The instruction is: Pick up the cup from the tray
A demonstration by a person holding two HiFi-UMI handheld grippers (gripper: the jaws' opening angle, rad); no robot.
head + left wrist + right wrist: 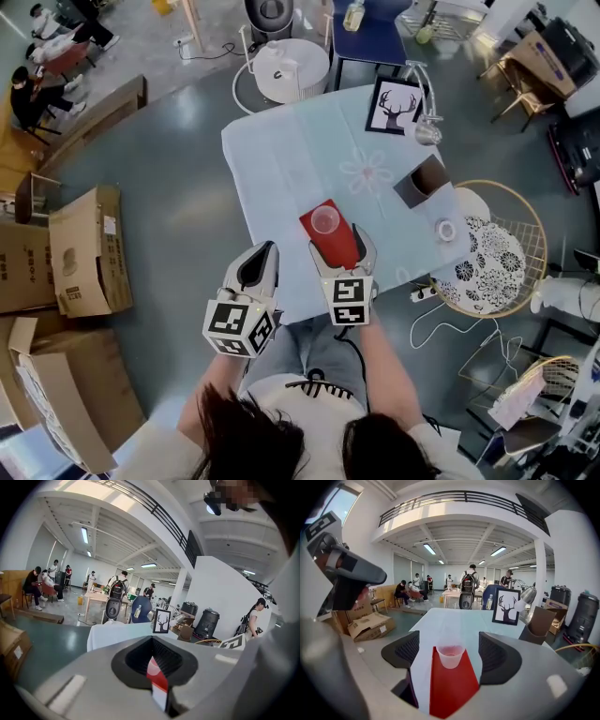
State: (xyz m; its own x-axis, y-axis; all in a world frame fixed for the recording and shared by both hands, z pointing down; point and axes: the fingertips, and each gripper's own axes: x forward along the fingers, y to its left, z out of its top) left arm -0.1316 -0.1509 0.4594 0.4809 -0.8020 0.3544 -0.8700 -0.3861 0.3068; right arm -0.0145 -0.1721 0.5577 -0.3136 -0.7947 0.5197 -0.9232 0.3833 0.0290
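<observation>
A clear plastic cup (325,220) stands upright on a red tray (336,246) near the front edge of the table with the light blue cloth (291,159). My right gripper (342,251) is open at the tray's near end. In the right gripper view the cup (451,656) sits on the tray (452,688) between the two jaws of the right gripper (450,652), and neither jaw touches it. My left gripper (260,261) hovers left of the tray at the table edge. The left gripper (154,660) is shut and holds nothing; a red sliver shows through its gap.
On the table's far right stand a framed deer picture (395,105), a small silver lamp (427,131) and a brown box (421,181). A roll of tape (445,229) lies by the right edge. A wicker chair (497,248) stands to the right, and cardboard boxes (84,248) lie on the floor at left.
</observation>
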